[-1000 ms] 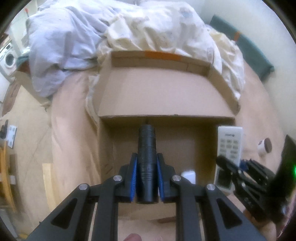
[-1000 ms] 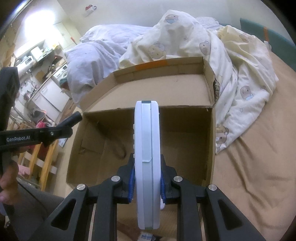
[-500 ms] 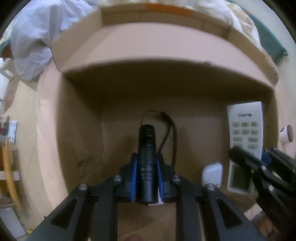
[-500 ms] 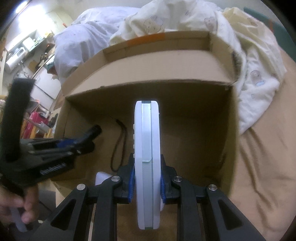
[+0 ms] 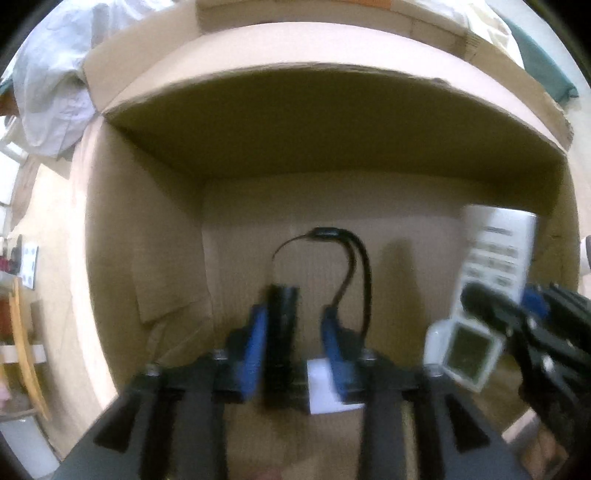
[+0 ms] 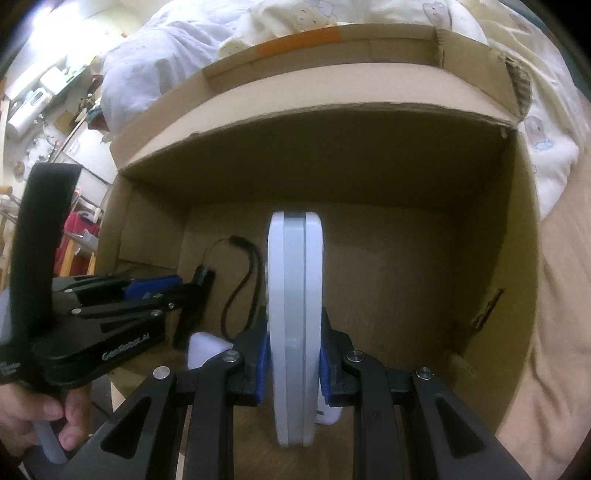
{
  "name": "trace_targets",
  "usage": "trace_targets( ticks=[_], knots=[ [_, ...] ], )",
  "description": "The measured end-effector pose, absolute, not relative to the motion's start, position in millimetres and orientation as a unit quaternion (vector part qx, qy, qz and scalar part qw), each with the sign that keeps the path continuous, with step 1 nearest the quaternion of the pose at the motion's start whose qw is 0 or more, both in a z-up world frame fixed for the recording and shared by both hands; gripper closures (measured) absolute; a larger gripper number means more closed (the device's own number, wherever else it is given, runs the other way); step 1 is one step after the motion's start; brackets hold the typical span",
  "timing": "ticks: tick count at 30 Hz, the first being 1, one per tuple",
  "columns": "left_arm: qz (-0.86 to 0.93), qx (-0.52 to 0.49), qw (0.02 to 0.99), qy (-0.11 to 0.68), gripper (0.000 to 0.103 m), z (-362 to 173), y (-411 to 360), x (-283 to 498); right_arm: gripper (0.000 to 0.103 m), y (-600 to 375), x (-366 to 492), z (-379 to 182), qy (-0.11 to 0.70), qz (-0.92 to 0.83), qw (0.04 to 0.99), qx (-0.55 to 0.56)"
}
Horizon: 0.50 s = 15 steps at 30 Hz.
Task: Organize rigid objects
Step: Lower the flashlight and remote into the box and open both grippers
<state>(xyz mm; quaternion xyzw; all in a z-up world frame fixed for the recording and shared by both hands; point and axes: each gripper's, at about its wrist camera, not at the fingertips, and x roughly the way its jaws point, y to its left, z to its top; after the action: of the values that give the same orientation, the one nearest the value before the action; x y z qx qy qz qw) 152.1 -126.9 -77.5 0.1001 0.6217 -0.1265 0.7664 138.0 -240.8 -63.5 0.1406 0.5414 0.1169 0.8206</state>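
Observation:
Both grippers are low inside an open cardboard box (image 5: 147, 229) (image 6: 424, 258). My left gripper (image 5: 293, 332) has its blue pads apart, with a black flashlight (image 5: 282, 332) lying between them against the left pad; its cord (image 5: 354, 266) loops on the box floor. The left gripper (image 6: 177, 291) and flashlight (image 6: 195, 306) also show in the right wrist view. My right gripper (image 6: 294, 347) is shut on a white remote control (image 6: 294, 332), held on edge above the box floor. The remote (image 5: 491, 280) and right gripper (image 5: 517, 314) show at the right of the left wrist view.
Small white objects (image 5: 328, 387) (image 6: 205, 347) lie on the box floor near the front. Rumpled bedding (image 6: 369, 22) is piled behind the box on a tan sheet (image 6: 561, 295). Room furniture (image 6: 44, 107) shows far left.
Both grippers have gone down deeper into the box. The left jaws have spread apart from the flashlight, which now lies loose. The right gripper still holds the remote.

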Motion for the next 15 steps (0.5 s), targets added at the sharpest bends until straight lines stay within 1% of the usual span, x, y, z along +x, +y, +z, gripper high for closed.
trace_targets(
  ticks=[2,3,4,5,6,7,9,10,11,12,13,14,15],
  knots=[
    [-0.144,0.092,0.765,0.621,0.05,-73.1,-131.3,147.2,0.079,-243.6,138.2,-59.7,0.533,0.108,0.827,0.144],
    [-0.146,0.094,0.766,0.618,0.046,-71.1,-133.3,144.7,0.077,-245.4,138.3,-55.8,0.526,0.103,0.832,0.145],
    [-0.149,0.098,0.769,0.614,0.038,-68.3,-136.1,141.4,0.074,-246.2,138.4,-50.5,0.516,0.098,0.839,0.141],
    [-0.151,0.109,0.774,0.606,0.024,-63.7,-140.1,136.7,0.066,-247.8,136.6,-46.4,0.506,0.096,0.846,0.138],
    [-0.148,0.116,0.778,0.599,0.017,-60.8,-141.9,134.2,0.048,-248.8,135.3,-40.1,0.494,0.097,0.853,0.137],
    [-0.147,0.122,0.786,0.588,0.01,-55.4,-144.3,131.5,0.038,-250.8,134.6,-34.9,0.484,0.096,0.859,0.138],
    [-0.149,0.125,0.796,0.573,0.006,-48.7,-145.7,126.7,0.03,-253.3,131.8,-24.7,0.462,0.099,0.87,0.142],
    [-0.148,0.124,0.799,0.569,0.0,-46.7,-145.8,126.2,0.027,-253.7,131.3,-20.9,0.458,0.096,0.873,0.141],
    [-0.147,0.122,0.801,0.567,0.0,-46.1,-145.2,125.6,0.022,-254.8,130.7,-18.0,0.452,0.096,0.875,0.141],
    [-0.146,0.118,0.802,0.567,0.0,-45.9,-144.1,126.0,0.014,-256.0,130.1,-16.1,0.447,0.098,0.877,0.145],
    [-0.144,0.111,0.804,0.567,0.0,-45.7,-142.1,126.0,0.01,-258.1,130.8,-13.9,0.443,0.099,0.878,0.151],
    [-0.144,0.102,0.805,0.566,0.0,-44.9,-139.5,126.4,0.002,-259.5,131.4,-13.5,0.441,0.101,0.878,0.156],
    [-0.144,0.098,0.806,0.566,0.0,-43.9,-137.8,131.1,0.0,-259.8,131.5,-12.7,0.437,0.102,0.879,0.159]
  ],
)
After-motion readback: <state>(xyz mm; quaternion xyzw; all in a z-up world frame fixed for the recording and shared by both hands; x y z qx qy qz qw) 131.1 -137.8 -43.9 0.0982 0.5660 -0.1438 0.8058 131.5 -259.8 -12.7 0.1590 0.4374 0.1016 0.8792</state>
